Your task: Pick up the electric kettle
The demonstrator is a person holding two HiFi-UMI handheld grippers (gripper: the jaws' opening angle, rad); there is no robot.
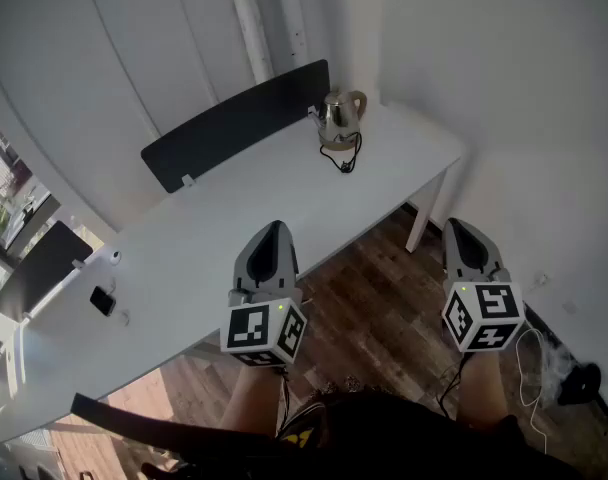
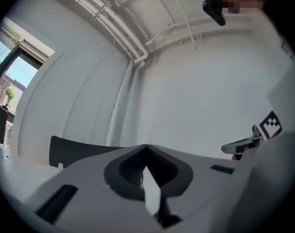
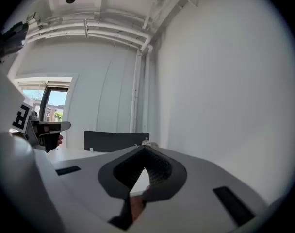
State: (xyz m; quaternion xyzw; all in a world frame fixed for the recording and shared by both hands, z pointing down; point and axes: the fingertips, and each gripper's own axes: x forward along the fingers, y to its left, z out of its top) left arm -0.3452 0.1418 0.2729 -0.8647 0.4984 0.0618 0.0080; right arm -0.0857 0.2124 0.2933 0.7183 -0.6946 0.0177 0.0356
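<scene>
1. At the worktop's left end a small black device lies near the front edge; behind it a dark panel stands upright off the left back corner.
2. A longer black panel stands upright along the back edge and reaches almost to the far right corner.
3. The left claw hangs over the worktop's front edge, about midway along it, and points towards the back edge; in the left gripper view the left claw has its jaws met at the tips, with nothing between them.
4. The electric kettle stands upright near the worktop's far right corner, just in front of the long panel's right end; its spout faces left and its handle right; its black cord lies in a loose loop on the worktop just in front of it; neither claw touches it.
5. The right claw is off the worktop's right end, over the wooden floor, well apart from the kettle; in the right gripper view the right claw is fully closed and empty, and the kettle's lid just shows above the jaw tips.
</scene>
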